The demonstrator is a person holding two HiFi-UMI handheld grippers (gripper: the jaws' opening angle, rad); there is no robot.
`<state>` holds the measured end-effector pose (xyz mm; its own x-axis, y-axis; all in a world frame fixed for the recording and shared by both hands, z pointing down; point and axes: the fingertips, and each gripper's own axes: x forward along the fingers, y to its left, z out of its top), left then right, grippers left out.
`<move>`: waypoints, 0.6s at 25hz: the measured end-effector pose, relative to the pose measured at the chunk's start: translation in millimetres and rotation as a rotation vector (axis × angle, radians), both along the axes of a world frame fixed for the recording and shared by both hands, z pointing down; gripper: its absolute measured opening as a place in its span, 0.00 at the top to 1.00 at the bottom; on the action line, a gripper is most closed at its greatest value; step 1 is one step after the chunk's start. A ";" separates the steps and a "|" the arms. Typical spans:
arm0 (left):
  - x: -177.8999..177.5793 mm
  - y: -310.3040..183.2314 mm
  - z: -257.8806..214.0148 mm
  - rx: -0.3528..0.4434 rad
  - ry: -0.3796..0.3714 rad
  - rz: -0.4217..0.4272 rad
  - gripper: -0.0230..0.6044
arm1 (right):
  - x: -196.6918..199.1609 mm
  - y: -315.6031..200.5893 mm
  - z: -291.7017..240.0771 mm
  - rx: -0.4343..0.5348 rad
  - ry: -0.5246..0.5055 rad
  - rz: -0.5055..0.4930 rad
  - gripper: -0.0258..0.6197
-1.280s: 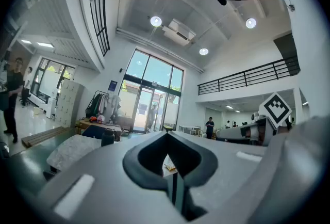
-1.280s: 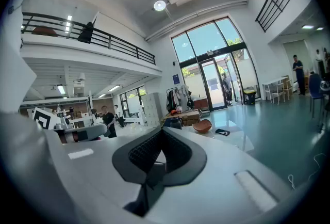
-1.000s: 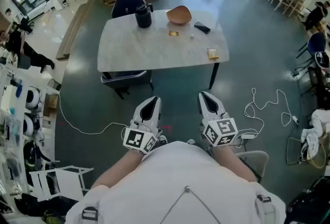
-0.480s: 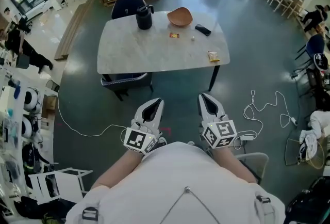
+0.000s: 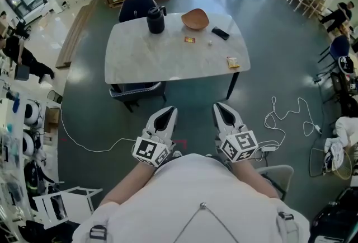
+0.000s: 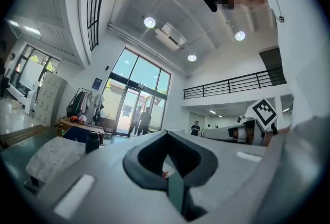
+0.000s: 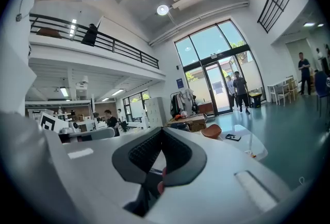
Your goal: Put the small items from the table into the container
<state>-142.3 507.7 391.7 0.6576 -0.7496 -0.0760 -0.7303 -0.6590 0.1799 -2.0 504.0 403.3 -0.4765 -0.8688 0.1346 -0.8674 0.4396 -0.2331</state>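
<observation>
Yellow snack packet (image 5: pixel 232 61) lies near the right front edge of the worktop (image 5: pixel 145 60). A small red-orange packet (image 5: pixel 189 40) and a tiny white item (image 5: pixel 210 42) lie further back, near the brown bowl (image 5: pixel 195 18), which I take for the container. A black phone-like slab (image 5: pixel 220 33) lies right of the bowl, and a black jug (image 5: pixel 156 18) stands left of it.

None of these things has moved. The change is small: the worktop sits a little lower in the head view than one second ago, so the person seems to come nearer.

The left tool (image 5: pixel 168 109) and the right tool (image 5: pixel 219 106) are side by side before the body. Both have their jaws together with nothing between them, well apart from the worktop. In my judgement no item is collected yet. The approach must finish first, and then one tool must open.
</observation>
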 end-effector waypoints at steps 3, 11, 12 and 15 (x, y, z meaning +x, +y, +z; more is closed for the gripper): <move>-10.1 -5.8 -2.7 -0.011 0.024 0.011 0.96 | -13.2 -3.1 -1.2 0.008 -0.013 -0.006 0.91; -15.0 -20.2 -4.6 0.002 0.048 0.120 0.96 | -32.7 -14.7 4.9 0.013 0.024 0.002 0.91; -14.2 -24.5 -2.6 0.005 0.040 0.124 0.96 | -32.5 -18.2 8.1 0.006 0.033 0.004 0.91; -8.1 -40.3 2.1 0.010 0.027 0.127 0.96 | -27.7 -32.7 15.0 -0.006 0.056 0.006 0.91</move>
<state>-150.4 467.4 393.8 0.7450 -0.6592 -0.1021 -0.6356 -0.7479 0.1912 -29.7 471.3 418.2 -0.4627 -0.8708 0.1663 -0.8818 0.4329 -0.1870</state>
